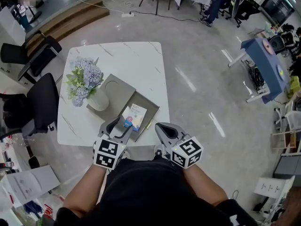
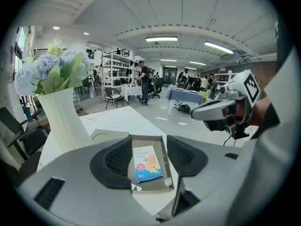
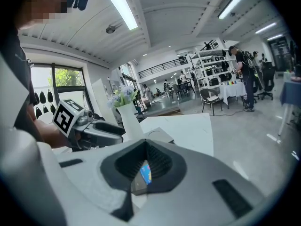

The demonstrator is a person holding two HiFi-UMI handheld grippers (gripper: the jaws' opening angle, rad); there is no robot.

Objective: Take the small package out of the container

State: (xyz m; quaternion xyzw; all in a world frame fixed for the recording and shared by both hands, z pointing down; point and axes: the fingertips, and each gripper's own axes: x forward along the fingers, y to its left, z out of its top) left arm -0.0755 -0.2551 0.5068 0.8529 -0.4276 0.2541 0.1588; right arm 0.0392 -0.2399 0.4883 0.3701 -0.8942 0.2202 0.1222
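The small package (image 1: pixel 134 116), white and blue, lies flat in a shallow grey container (image 1: pixel 150 112) near the front of the white table (image 1: pixel 131 60). My left gripper (image 1: pixel 120 127) hovers over the container's near end. Its jaws stand apart with nothing pressed between them. In the left gripper view the package (image 2: pixel 147 164) shows through the gap, still lying in the container (image 2: pixel 163 147). My right gripper (image 1: pixel 162 128) sits just right of the container at the table's front edge, its jaws together and empty. In the right gripper view a sliver of the package (image 3: pixel 145 173) shows.
The grey lid (image 1: pixel 113 91) lies beside the container on its left. A white vase (image 1: pixel 99 100) with blue flowers (image 1: pixel 84 79) stands on it. Black chairs (image 1: pixel 42 102) flank the table's left side. The table's front edge runs just under both grippers.
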